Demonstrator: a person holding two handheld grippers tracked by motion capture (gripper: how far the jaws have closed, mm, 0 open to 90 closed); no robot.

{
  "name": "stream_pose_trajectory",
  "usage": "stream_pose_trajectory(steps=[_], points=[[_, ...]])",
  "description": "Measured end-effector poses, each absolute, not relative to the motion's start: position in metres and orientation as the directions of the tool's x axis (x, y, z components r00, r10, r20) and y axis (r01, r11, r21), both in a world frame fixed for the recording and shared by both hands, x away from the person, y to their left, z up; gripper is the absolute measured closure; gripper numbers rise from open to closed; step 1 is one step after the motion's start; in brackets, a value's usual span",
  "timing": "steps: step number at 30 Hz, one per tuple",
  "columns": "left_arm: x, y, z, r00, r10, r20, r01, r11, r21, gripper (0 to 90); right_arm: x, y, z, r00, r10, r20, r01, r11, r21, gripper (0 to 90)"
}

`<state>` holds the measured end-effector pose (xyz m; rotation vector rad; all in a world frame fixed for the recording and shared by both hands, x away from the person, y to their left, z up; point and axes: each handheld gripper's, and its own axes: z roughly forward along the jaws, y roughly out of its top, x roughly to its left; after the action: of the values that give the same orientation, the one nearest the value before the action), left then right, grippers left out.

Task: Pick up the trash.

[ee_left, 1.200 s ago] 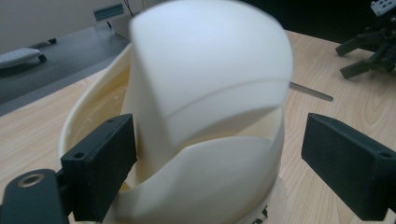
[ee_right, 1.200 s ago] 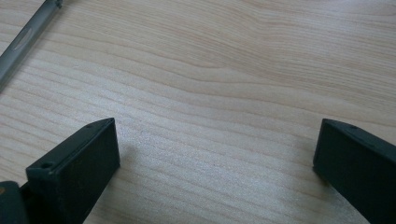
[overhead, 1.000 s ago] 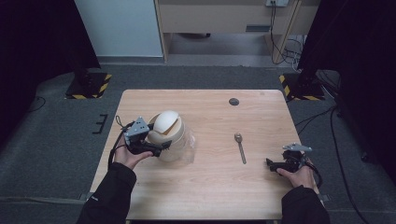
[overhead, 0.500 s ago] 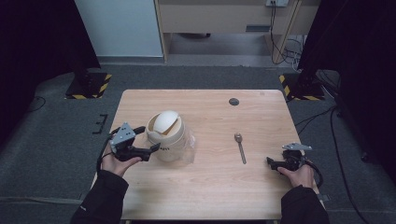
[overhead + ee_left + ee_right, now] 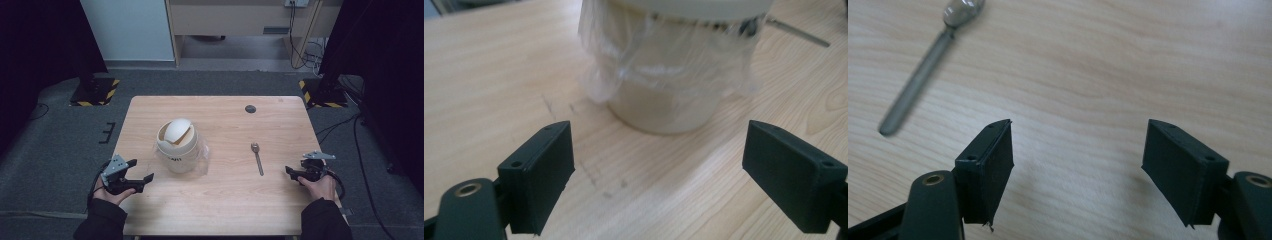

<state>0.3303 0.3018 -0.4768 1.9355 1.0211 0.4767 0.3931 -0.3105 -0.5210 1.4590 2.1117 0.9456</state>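
The table (image 5: 225, 200) is showing pale wood with a fine grain, matt and smooth, faintly scuffed near the tub (image 5: 177, 145). The tub is looking like cream plastic, dull, with thin, crinkled clear film (image 5: 624, 65) clinging glossily around it. The spoon (image 5: 257, 157) is gleaming as grey metal. The pads (image 5: 541, 172) of the left gripper (image 5: 142, 181) are looking like matt black plastic.

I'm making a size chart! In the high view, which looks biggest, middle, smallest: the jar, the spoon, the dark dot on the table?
1. Jar, plastic-wrapped.
2. Spoon.
3. Dark dot.
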Motion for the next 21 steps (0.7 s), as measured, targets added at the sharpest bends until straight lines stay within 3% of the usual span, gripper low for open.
stream_pose_trajectory(steps=[4,12,21], points=[[0.332,0.304,-0.487,0.565,0.82,-0.091,0.513,-0.263,0.817,13.5,0.395,-0.302,-0.509,-0.393,0.919,0.046,0.613,0.224,0.758,30.0],[0.339,0.304,-0.504,0.571,0.819,-0.059,0.576,-0.348,0.74,13.6,0.398,-0.29,-0.492,-0.377,0.925,0.04,0.57,0.198,0.797,32.7],[0.34,0.303,-0.508,0.582,0.81,-0.07,0.596,-0.367,0.714,13.7,0.409,-0.272,-0.472,-0.38,0.924,0.037,0.513,0.177,0.84,35.0]])
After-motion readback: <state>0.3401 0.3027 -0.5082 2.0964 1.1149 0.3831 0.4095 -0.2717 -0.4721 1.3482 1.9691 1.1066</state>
